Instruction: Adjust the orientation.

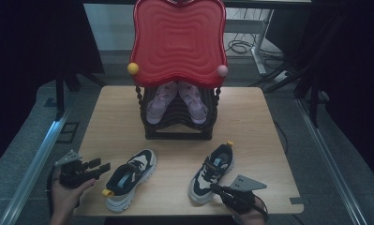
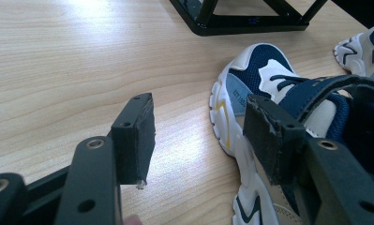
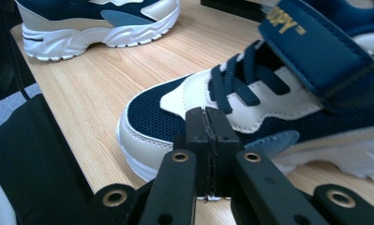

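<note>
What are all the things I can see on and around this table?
navy and white sneakers: two, on the near part of the table, left sneaker, right sneaker
pink shoes: two, side by side on the black rack
black rack: one, at the table's far middle
red tray: one, wavy, standing on top of the rack
table: one, light wood
left gripper: black, open, beside the left sneaker
right gripper: black, shut, at the right sneaker's toe

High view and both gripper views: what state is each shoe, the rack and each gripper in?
Left gripper: open, holding nothing.
Right gripper: shut, empty, at the right shoe's toe.
Left shoe: upright on table.
Right shoe: upright, strap fastened.
Pink shoes: stored in rack.
Rack: standing upright.
</note>
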`<control>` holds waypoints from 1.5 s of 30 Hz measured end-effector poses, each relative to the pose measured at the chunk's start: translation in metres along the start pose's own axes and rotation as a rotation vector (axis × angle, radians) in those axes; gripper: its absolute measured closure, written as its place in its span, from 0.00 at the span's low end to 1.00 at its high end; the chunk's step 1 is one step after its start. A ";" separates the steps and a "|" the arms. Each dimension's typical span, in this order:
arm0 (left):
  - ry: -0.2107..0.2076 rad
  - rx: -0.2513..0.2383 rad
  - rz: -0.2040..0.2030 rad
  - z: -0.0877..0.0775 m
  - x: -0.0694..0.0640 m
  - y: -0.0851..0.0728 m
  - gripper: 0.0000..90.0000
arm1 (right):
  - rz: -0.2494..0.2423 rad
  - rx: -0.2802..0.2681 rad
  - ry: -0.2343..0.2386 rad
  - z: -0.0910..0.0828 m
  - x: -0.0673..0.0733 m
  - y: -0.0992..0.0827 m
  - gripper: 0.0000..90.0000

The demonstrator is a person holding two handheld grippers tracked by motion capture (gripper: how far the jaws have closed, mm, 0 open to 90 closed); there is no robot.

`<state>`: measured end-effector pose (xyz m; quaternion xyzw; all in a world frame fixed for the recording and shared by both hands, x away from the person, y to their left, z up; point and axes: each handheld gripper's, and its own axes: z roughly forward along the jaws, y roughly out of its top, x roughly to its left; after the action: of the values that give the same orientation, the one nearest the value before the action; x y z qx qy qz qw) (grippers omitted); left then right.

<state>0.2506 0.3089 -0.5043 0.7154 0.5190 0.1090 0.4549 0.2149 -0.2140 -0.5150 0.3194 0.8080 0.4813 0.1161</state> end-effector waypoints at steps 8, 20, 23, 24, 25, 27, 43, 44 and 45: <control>0.000 0.000 0.000 0.000 0.000 0.000 0.49 | -0.042 0.008 0.000 0.014 0.010 0.009 0.99; -0.001 -0.010 -0.007 -0.003 0.002 0.000 0.49 | -0.033 0.009 -0.038 0.035 0.019 0.020 0.99; 0.001 -0.010 -0.007 -0.004 0.003 0.000 0.49 | -0.032 0.014 -0.054 0.043 0.021 0.025 0.99; 0.001 -0.010 -0.008 -0.004 0.003 0.000 0.49 | -0.029 0.011 -0.058 0.045 0.022 0.026 0.99; 0.002 -0.011 -0.010 -0.004 0.004 0.000 0.49 | -0.022 0.011 -0.067 0.047 0.023 0.027 0.99; 0.002 -0.013 -0.012 -0.004 0.004 0.000 0.49 | -0.024 0.013 -0.085 0.051 0.024 0.029 1.00; 0.000 0.002 -0.011 0.000 0.005 -0.001 0.49 | -0.044 0.011 -0.157 0.073 0.031 0.039 1.00; 0.000 0.002 -0.011 0.000 0.005 -0.001 0.49 | -0.046 0.009 -0.161 0.074 0.030 0.040 1.00; 0.000 0.002 -0.011 0.000 0.005 -0.001 0.49 | -0.043 0.008 -0.160 0.075 0.030 0.040 1.00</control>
<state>0.2518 0.3130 -0.5067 0.7130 0.5232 0.1059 0.4547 0.2448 -0.1289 -0.5156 0.3400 0.8047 0.4484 0.1891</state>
